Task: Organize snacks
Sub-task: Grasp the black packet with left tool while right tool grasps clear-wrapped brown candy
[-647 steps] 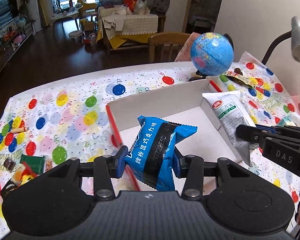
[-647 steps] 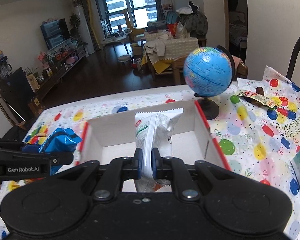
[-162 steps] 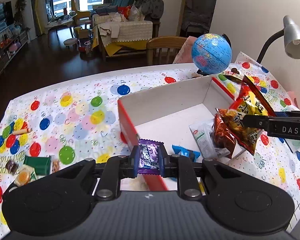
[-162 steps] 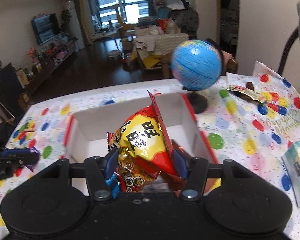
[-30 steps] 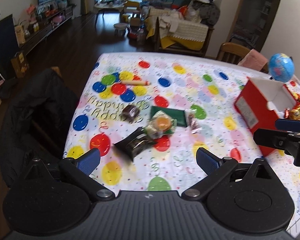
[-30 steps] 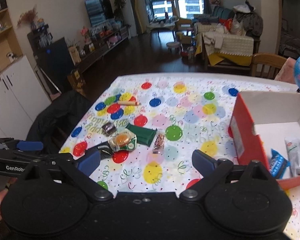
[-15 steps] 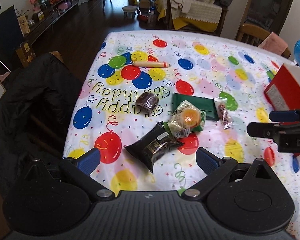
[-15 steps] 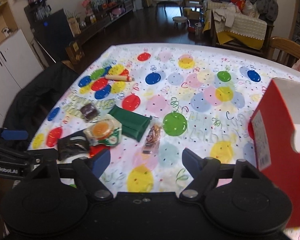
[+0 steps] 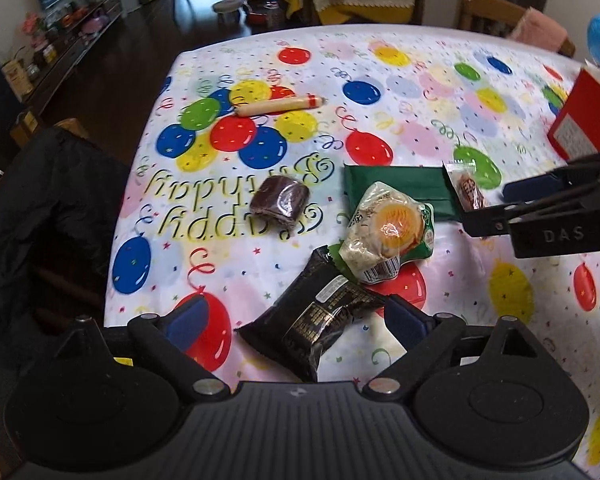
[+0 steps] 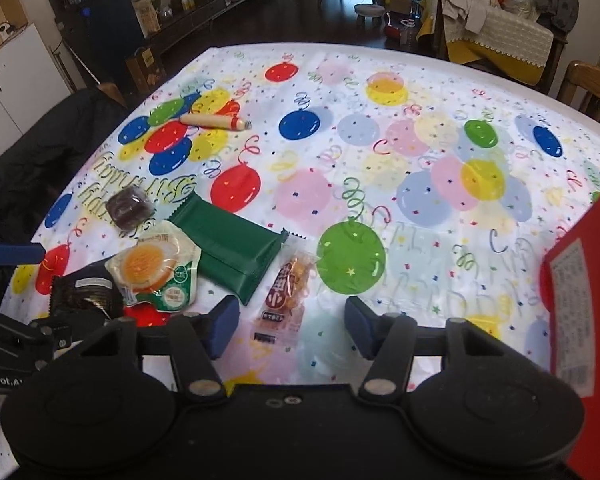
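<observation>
Two pickups lining up side by side near the lower edge of the surface (image 9: 380,80).

Left gripper (image 9: 296,320): jaws spread wide, just narrowing slightly, nothing pinched. Black snack packet (image 9: 316,320) low and centre in the left wrist view, directly between the blue pads (image 9: 186,320), long axis running diagonally from lower left to upper right, upper corner tucked under the round cake packet (image 9: 390,228).

Right gripper (image 10: 286,324): jaws half-closed, just closing further, pads not yet pressing. Small orange snack strip (image 10: 286,292) lying flat at lower centre of the right wrist view, between and just ahead of the fingertips, long axis pointing away toward upper right. Green packet (image 10: 232,248) just left of it. Red box (image 10: 580,280) at right edge.
</observation>
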Demonstrator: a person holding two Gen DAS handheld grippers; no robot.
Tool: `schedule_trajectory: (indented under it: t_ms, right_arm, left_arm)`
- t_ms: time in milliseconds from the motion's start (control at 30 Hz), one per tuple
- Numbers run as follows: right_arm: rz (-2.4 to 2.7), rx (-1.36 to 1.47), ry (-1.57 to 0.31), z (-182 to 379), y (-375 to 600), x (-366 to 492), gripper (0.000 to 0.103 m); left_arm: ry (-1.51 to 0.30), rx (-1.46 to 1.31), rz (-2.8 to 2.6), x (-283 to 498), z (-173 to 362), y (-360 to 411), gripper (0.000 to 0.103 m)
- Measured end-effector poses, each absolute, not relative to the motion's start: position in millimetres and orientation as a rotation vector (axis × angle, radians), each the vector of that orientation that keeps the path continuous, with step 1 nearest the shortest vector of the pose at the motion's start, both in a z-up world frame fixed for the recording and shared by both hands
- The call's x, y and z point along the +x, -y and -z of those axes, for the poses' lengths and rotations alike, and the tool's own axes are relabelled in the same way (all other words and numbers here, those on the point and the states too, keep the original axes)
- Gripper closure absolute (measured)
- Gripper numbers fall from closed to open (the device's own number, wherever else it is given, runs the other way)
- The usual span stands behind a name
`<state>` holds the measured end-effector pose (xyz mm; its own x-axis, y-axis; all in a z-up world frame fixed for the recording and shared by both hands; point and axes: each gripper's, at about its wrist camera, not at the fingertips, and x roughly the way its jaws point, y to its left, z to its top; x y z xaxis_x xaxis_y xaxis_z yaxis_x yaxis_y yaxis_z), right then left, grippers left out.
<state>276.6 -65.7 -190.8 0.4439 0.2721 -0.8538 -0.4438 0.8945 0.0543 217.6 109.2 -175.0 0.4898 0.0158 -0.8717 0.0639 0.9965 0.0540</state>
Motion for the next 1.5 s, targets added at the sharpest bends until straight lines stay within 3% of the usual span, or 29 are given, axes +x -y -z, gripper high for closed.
schedule_trajectory:
  t_ms: [100,233,333,467,533,667,1000,1500]
  right_arm:
    - [-0.451,-0.217,-1.004,194,61,277,0.046]
    - [-0.444,-0.253,-0.993,195,55,277,0.048]
    - [-0.431,-0.313,-0.967,197,50,272,0.055]
    - [-0.428,-0.297,-0.962,195,50,271,0.074]
    - [-0.419,-0.284,-0.961,195,52,271,0.081]
    - [-0.398,-0.258,-0.963,194,58,268,0.082]
    - [-0.365,-0.171,-0.971,183,77,247,0.083]
    - [-0.386,-0.089,-0.903,124,95,193,0.083]
  left_arm:
    - [-1.061,0.11,0.032,221,180,-107,0.01]
    - [-1.077,0.128,0.032,224,187,-105,0.021]
    - [-1.068,0.124,0.033,223,187,-106,0.023]
    - [-1.064,0.109,0.044,222,184,-103,0.047]
    - [-1.064,0.11,0.039,221,183,-101,0.05]
    - [-1.078,0.076,0.014,219,182,-104,0.058]
    - [-1.101,0.021,-0.039,206,176,-111,0.066]
    - [-1.054,-0.08,-0.016,165,135,-114,0.066]
